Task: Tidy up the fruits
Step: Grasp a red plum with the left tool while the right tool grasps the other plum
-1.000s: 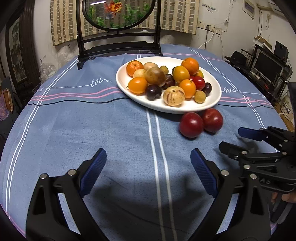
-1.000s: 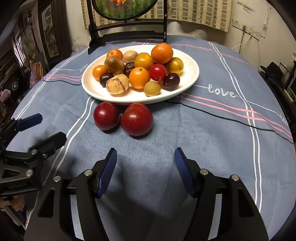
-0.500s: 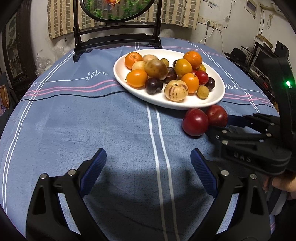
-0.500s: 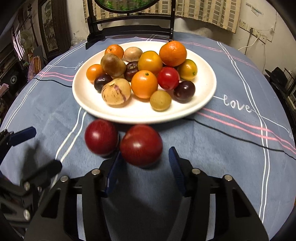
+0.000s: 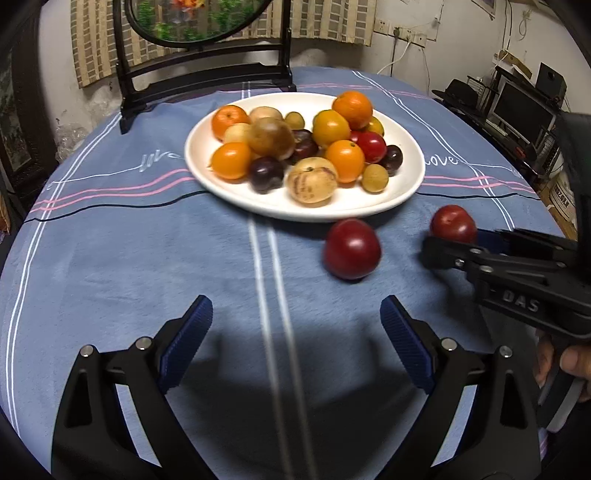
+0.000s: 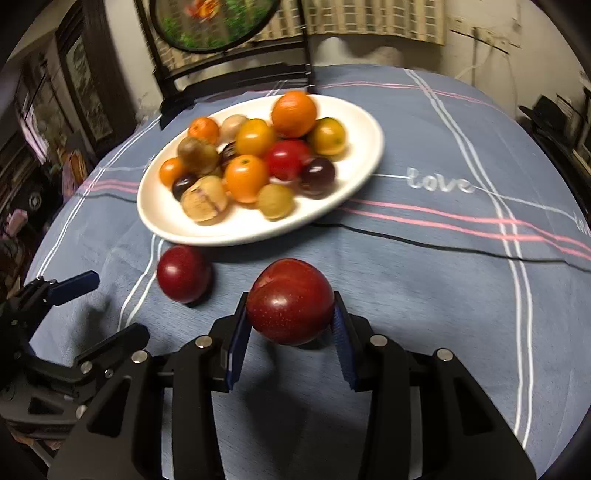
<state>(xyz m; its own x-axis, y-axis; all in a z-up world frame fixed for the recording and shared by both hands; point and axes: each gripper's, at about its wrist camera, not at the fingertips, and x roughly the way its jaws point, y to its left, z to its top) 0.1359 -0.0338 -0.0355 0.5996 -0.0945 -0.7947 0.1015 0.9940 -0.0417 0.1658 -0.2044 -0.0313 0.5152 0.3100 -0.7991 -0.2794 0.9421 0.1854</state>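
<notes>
My left gripper hangs spread over the counter. One red plum lies beside one white plate heaped with fruit. My right gripper pinches a second plum.

Blue striped tablecloth, checked curtain behind.

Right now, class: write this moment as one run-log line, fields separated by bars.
right gripper: shut on red plum | left gripper: open, unloaded | second red plum: on tablecloth beside white plate
</notes>
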